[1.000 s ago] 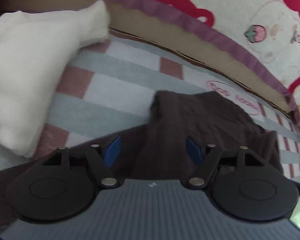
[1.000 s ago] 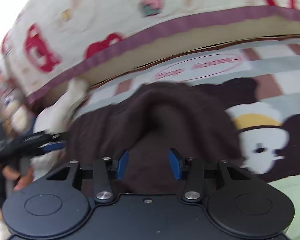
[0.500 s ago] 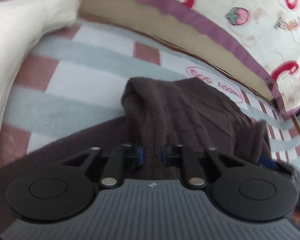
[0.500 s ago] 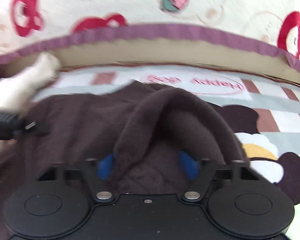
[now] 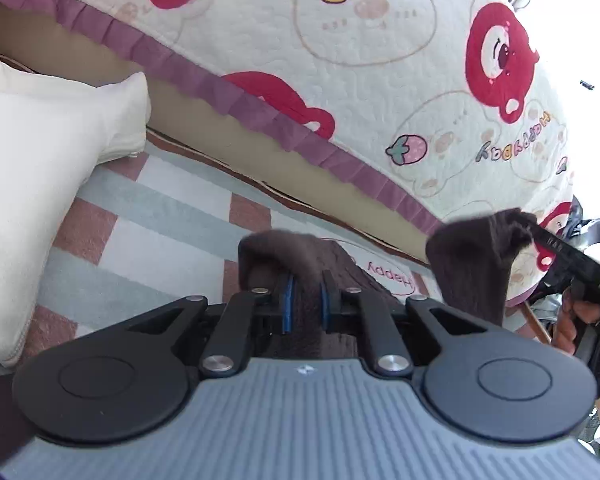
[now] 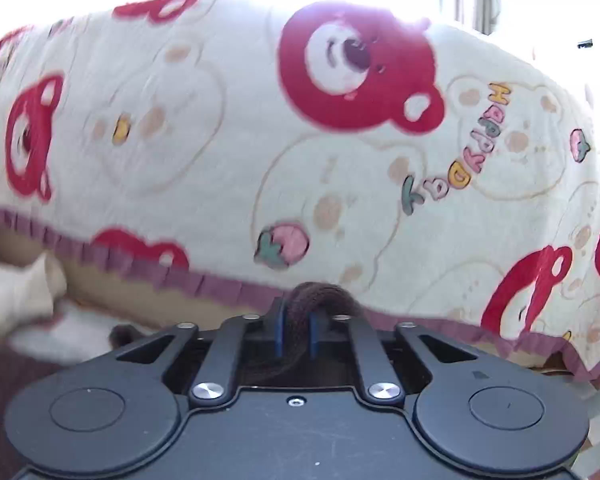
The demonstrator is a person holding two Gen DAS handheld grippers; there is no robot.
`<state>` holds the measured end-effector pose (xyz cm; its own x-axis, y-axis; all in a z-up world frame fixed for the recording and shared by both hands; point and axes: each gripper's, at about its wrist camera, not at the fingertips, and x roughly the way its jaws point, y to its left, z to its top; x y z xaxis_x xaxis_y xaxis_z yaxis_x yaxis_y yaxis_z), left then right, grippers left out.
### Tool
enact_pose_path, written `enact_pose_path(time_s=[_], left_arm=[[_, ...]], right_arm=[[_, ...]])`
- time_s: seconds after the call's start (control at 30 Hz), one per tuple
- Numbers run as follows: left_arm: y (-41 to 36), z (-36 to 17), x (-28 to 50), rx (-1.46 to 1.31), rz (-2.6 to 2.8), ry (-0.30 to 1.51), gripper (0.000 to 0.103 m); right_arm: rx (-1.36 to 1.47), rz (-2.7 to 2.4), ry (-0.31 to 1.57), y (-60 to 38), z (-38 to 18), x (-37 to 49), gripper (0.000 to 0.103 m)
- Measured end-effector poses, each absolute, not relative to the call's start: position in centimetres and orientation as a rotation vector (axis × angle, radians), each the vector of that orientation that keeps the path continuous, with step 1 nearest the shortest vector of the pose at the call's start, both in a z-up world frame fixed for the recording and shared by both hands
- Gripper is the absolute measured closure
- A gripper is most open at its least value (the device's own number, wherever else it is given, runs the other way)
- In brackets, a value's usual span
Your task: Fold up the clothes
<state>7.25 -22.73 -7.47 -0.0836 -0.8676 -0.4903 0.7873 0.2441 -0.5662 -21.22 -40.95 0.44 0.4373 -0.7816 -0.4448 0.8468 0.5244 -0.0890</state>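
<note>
Both tongs (image 5: 305, 306) (image 6: 296, 330) pinch the brown garment (image 5: 476, 264) above a striped mat (image 5: 160, 216) beside the bear-print bedspread (image 5: 380, 80).

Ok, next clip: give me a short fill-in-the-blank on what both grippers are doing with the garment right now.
1. The left gripper is shut on the ____ garment.
2. In the left wrist view, the right gripper holds another part of the garment ____ the striped mat.
3. Left of the garment lies a ____ pillow.
4. The quilt behind is printed with red ____.

Missing words: brown; above; white; bears
</note>
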Motion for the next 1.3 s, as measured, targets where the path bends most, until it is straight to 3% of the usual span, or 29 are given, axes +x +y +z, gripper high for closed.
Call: enact_pose_path(time_s=[0.03, 0.07, 0.33, 0.4, 0.43, 0.53, 0.6, 0.63, 0.73, 0.8, 0.83, 1.1, 1.13, 1.17, 1.2, 1.23, 1.3], left_arm=[[-22.9, -8.1, 7.4, -0.1, -1.366, 0.94, 0.091], [-23.2, -8.7, 7.6, -0.089, -1.353, 0.962, 0.091], [-24.8, -14.6, 7.7, 0.121, -1.229, 1.144, 0.091], [-24.9, -15.9, 7.5, 0.14, -1.214, 1.191, 0.09], [-24.9, -15.8, 7.5, 0.14, -1.212, 1.19, 0.089], [-24.9, -15.0, 7.6, 0.099, -1.225, 1.184, 0.08], [-25.0, -15.0, 7.7, 0.05, -1.24, 1.214, 0.053], [-25.1, -15.2, 7.8, 0.024, -1.242, 1.237, 0.05], [-25.9, -15.2, 7.1, 0.032, -1.274, 1.225, 0.058], [-26.0, -14.8, 6.6, 0.053, -1.3, 1.181, 0.086], [-26.0, -14.6, 6.5, 0.051, -1.308, 1.169, 0.089], [-25.8, -13.2, 6.0, 0.035, -1.354, 1.094, 0.092], [-25.8, -13.3, 6.0, 0.033, -1.354, 1.095, 0.092], [-25.9, -13.3, 6.0, 0.033, -1.355, 1.098, 0.092], [-25.9, -13.3, 5.9, 0.032, -1.351, 1.095, 0.094], [-25.9, -13.1, 5.8, 0.05, -1.358, 1.091, 0.094], [-26.1, -12.6, 5.6, 0.087, -1.371, 1.082, 0.095]], right_arm=[[0.196, -1.018, 0.461, -41.4, 0.3, -21.5, 0.054], [0.259, -1.017, 0.467, -41.5, -0.4, -21.9, 0.051], [0.585, -0.856, 0.682, -35.5, -10.1, -25.6, 0.05], [0.647, -0.843, 0.7, -34.2, -11.3, -27.2, 0.046], [0.678, -0.841, 0.706, -33.6, -11.8, -28.0, 0.038], [0.789, -0.899, 0.707, -32.9, -13.2, -30.6, 0.035], [0.845, -0.93, 0.715, -33.1, -14.0, -31.8, 0.034], [0.882, -0.937, 0.71, -33.3, -14.4, -32.3, 0.034], [1.038, -0.906, 0.654, -33.0, -15.7, -32.9, 0.032], [1.053, -0.896, 0.657, -32.1, -16.4, -32.4, 0.031], [1.025, -0.894, 0.674, -31.7, -16.7, -31.8, 0.031], [0.769, -0.892, 0.751, -31.3, -16.9, -29.2, 0.028], [0.757, -0.89, 0.75, -31.3, -16.8, -29.0, 0.043], [0.741, -0.86, 0.752, -31.4, -16.7, -28.8, 0.093], [0.708, -0.842, 0.758, -31.1, -16.5, -28.6, 0.091], [0.651, -0.849, 0.756, -30.8, -15.9, -28.3, 0.097], [0.489, -0.861, 0.743, -30.2, -13.2, -27.5, 0.098]])
